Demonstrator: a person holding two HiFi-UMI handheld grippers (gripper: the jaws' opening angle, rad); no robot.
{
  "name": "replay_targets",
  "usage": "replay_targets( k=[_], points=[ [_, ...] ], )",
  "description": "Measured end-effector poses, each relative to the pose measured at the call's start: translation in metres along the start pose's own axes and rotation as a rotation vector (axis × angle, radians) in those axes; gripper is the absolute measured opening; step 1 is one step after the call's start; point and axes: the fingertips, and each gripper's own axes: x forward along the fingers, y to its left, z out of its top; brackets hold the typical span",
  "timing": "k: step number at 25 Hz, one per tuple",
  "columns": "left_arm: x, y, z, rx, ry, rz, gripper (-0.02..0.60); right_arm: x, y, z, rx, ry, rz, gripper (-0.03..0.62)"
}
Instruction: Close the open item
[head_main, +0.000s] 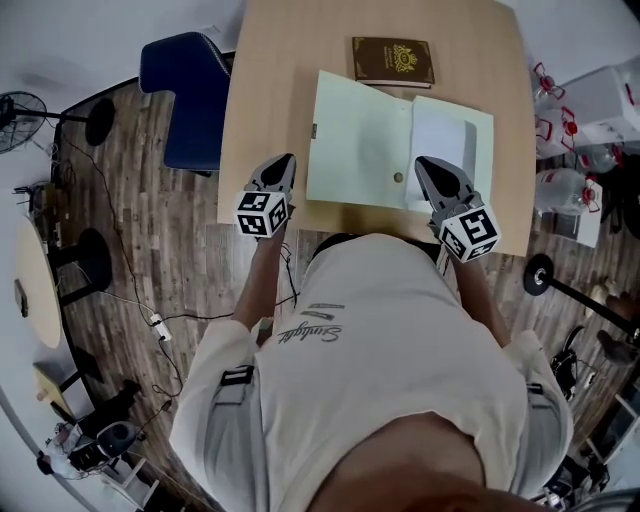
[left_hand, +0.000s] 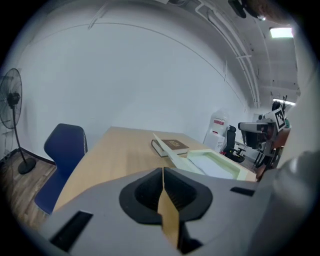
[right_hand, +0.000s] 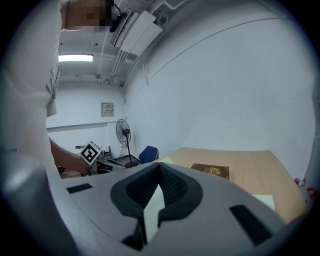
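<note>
— How is the person holding them?

— Both forearms reach forward from the body and low over the near edge of the counter (head_main: 270, 90). The left claw (head_main: 287, 160) points away over bare wood, just beside the left edge of the folder (head_main: 360, 140). Its jaws are pressed together at the tip with nothing between them. The right claw (head_main: 425, 163) hangs over the folder's near right part, and it too is closed and empty.

— And the folder?

— Pale green, lying open in the middle of the counter. Its cover is spread to the left and seems tilted up a little. The right half holds white sheets (head_main: 440, 150).

— Anything else on there?

— A brown book (head_main: 393, 62) lies shut just beyond the folder. A blue chair (head_main: 185, 95) stands at the counter's left side.
</note>
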Motion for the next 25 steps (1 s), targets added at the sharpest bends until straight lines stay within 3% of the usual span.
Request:
replay_targets(
  k=[7, 16, 25],
  points=[
    [0.019, -0.010, -0.027, -0.096, 0.009, -0.115, 0.017, -0.006, 0.003, -0.010, 0.025, 0.041, -0.030, -0.005],
    [0.027, -0.028, -0.013, -0.115, -0.022, -0.198, 0.017, -0.023, -0.002, -0.011, 0.034, 0.027, -0.100, -0.006],
    [0.035, -0.092, 0.035, -0.008, -0.075, -0.368, 0.017, -0.046, -0.006, -0.027, 0.083, 0.021, -0.175, -0.005]
  ],
)
